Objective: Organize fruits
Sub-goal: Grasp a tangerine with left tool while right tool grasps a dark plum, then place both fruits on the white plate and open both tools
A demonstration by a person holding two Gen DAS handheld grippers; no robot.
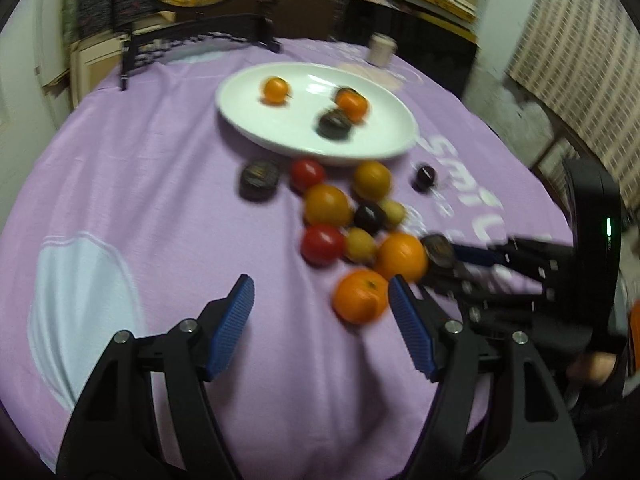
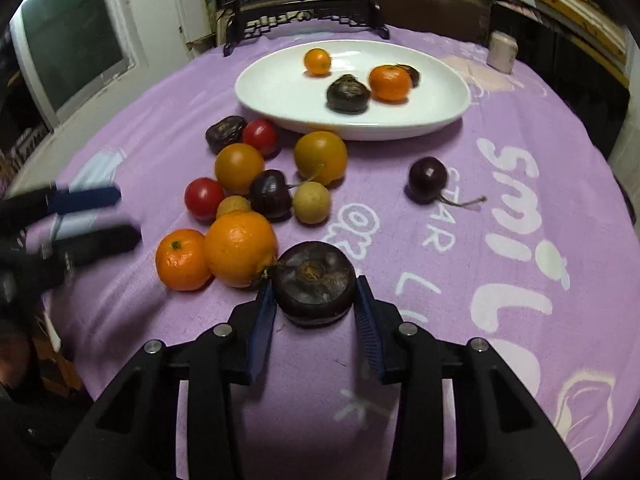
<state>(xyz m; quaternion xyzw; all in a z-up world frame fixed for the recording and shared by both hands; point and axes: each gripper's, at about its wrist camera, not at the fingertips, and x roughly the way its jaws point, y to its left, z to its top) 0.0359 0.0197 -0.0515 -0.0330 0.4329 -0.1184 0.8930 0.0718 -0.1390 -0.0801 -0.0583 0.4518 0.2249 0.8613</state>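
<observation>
A white oval plate (image 2: 280, 96) holds two small oranges and two dark fruits; it also shows in the left wrist view (image 1: 384, 136). Several loose fruits lie on the purple cloth in front of it. My right gripper (image 2: 316, 292) is shut on a dark round fruit (image 2: 314, 282) beside a large orange (image 2: 240, 248). In the left wrist view the right gripper (image 1: 448, 256) holds the same dark fruit (image 1: 438, 249). My left gripper (image 1: 320, 300) is open and empty, a mandarin (image 1: 360, 296) just inside its right finger. The left gripper (image 2: 128, 216) appears at the left of the right wrist view.
A lone dark cherry (image 2: 427, 179) lies right of the pile. A small pale jar (image 2: 502, 52) stands at the far right. A black carved stand (image 2: 304, 16) sits behind the plate. The round table's edge curves close on both sides.
</observation>
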